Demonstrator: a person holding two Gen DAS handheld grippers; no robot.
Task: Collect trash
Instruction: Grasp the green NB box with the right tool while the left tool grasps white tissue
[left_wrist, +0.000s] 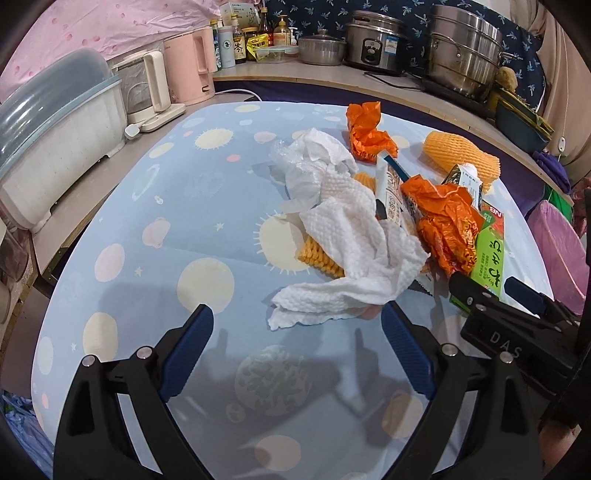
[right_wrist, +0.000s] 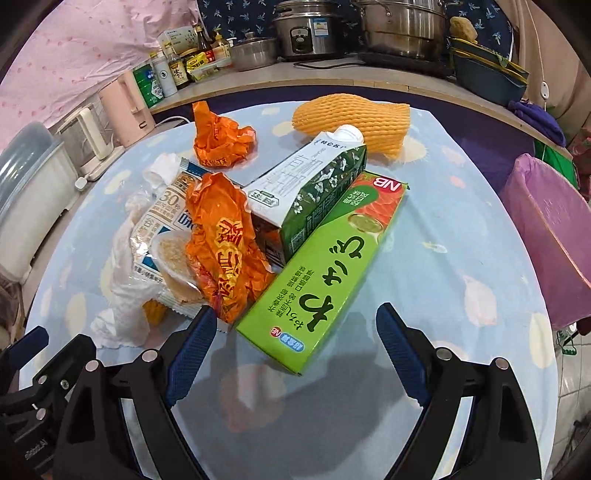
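Trash lies piled on a table with a pale blue planet-print cloth (left_wrist: 147, 206). In the left wrist view a crumpled white paper towel (left_wrist: 354, 251) lies just ahead of my left gripper (left_wrist: 295, 314), which is open and holds nothing. Orange wrappers (left_wrist: 447, 221) sit behind the towel. In the right wrist view a flat green box (right_wrist: 332, 280) lies with its near end between the fingers of my open right gripper (right_wrist: 297, 314), untouched. A white and green carton (right_wrist: 306, 188) leans on it. Beside these lie an orange wrapper (right_wrist: 221, 240), a snack packet (right_wrist: 162, 225) and a yellow foam net (right_wrist: 354, 118).
A pink-lined bin (right_wrist: 546, 232) stands off the table's right edge. Behind the table a counter holds a rice cooker (left_wrist: 376, 40), steel pots (left_wrist: 461, 51), bottles (left_wrist: 236, 40) and a pink kettle (left_wrist: 188, 66). A dish rack (left_wrist: 55, 147) stands at the left.
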